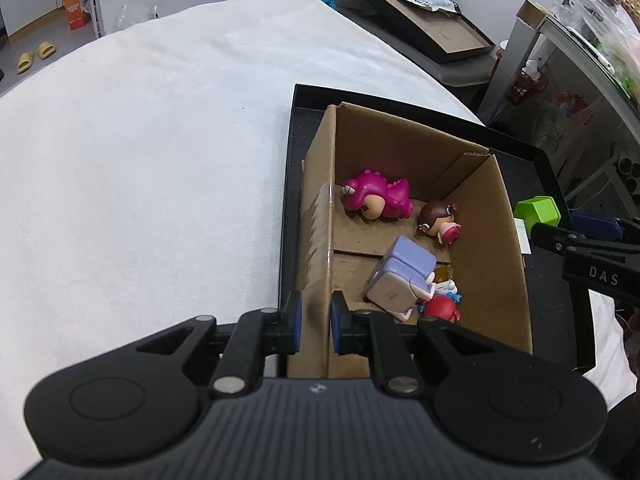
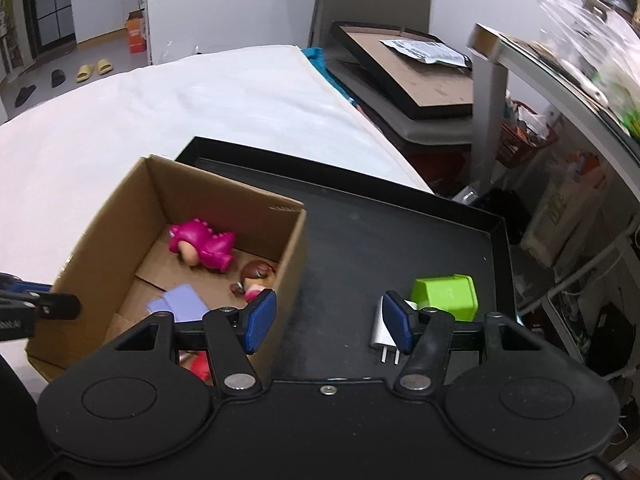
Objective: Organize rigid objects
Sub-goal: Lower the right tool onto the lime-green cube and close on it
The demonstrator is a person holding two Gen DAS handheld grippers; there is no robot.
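Note:
A cardboard box (image 1: 492,216) stands in a black tray (image 1: 294,184) on a white-covered table. Inside lie a pink dinosaur figure (image 1: 376,196), a brown-haired doll (image 1: 438,220), a lilac block (image 1: 402,276) and a red-haired doll (image 1: 440,308). My left gripper (image 1: 314,326) is shut on the box's left wall. My right gripper (image 2: 328,320) is open above the tray floor (image 2: 360,248), beside the box (image 2: 104,240). A green cube (image 2: 446,296) and a white plug charger (image 2: 382,330) lie by its right finger. The green cube also shows in the left wrist view (image 1: 538,210).
A chair holds a second black tray (image 2: 404,68) with a paper packet beyond the table. A metal shelf (image 2: 560,76) with bags stands at the right. Slippers (image 2: 94,70) and an orange box lie on the floor far left.

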